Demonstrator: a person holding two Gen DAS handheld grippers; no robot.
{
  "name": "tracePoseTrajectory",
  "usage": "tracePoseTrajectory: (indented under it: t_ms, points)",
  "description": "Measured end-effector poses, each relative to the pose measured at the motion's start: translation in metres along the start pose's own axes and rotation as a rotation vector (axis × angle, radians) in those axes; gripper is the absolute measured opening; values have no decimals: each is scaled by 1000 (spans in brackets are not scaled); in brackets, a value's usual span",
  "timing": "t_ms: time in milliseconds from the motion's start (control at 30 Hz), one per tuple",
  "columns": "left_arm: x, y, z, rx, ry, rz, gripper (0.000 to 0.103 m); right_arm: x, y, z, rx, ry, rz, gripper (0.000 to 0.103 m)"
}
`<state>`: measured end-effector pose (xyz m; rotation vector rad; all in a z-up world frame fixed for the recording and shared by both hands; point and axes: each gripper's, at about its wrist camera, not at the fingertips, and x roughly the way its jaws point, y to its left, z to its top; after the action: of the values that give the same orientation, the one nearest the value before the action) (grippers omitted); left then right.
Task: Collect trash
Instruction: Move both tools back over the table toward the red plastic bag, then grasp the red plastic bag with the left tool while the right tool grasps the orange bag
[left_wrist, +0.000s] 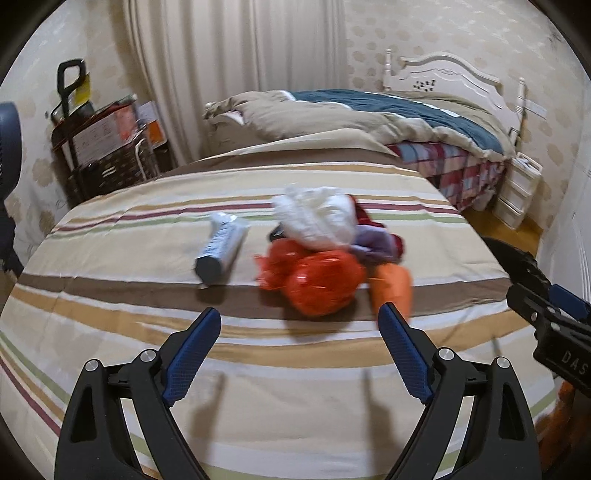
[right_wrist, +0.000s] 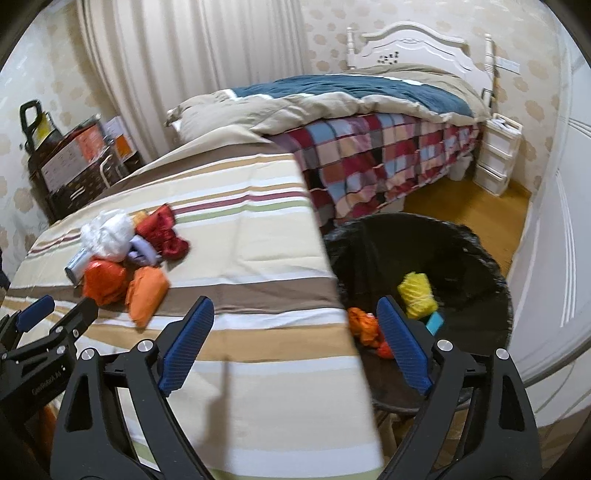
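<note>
Crumpled rubbish sits heaped mid-frame on a striped beige bedsheet (left_wrist: 110, 229) as two hand-held grippers hang above it, both with nothing in them. The left gripper (left_wrist: 300, 323) has its blue-padded fingers (left_wrist: 192, 354) spread wide and hovers just short of a crumpled red-orange plastic bag (left_wrist: 317, 280), touching nothing; the right gripper (right_wrist: 295, 314) is equally wide, its fingers straddling the edge of the sheet and the rim of a black-lined round waste bin (right_wrist: 476, 236) at lower right of the right wrist view. Already in that bin lie a yellow crumpled wad (right_wrist: 417, 291), an orange crumpled scrap (right_wrist: 364, 325) and a small blue piece (right_wrist: 435, 322). Still on the sheet are a white crumpled plastic bag (left_wrist: 317, 218), a flat orange packet (left_wrist: 393, 288), a lilac scrap (left_wrist: 373, 243), a dark red shiny wrapper (right_wrist: 162, 232) and, just left of the pile, a grey cylindrical tube (left_wrist: 221, 251). The likely risks: the pieces touch and overlap, so closing on the red-orange bag may drag a neighbour along or pinch only a loose fold that slips free on the way to the bin; the tube looks apt to roll if nudged; a low approach could snag the sheet; and the grippers, close together, might collide.
</note>
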<state>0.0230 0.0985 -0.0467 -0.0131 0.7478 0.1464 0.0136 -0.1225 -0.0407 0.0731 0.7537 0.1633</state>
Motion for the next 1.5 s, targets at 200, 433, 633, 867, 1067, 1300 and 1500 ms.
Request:
tracePoseTrajectory:
  t_ms: [200, 433, 633, 867, 1067, 1300, 1500]
  points:
    - [5, 6, 3, -11, 9, -10, 87, 6, 20, 2, -37, 11, 10, 88]
    - [17, 0, 13, -4, 15, -20, 87, 12, 21, 4, -35, 26, 13, 89]
    - [30, -5, 23, 7, 31, -22, 87, 13, 20, 5, -33, 27, 14, 90]
    - [43, -2, 28, -9, 79, -43, 87, 19, 17, 9, -30, 35, 15, 90]
    - [43, 1, 25, -13, 92, -81, 73, 21, 17, 10, -28, 40, 16, 90]
    - [38, 1, 21, 17, 80, -121, 55, 21, 17, 10, -28, 40, 16, 90]
    - [29, 7, 13, 21, 75, -121, 52, 23, 21, 9, -48, 42, 15, 90]
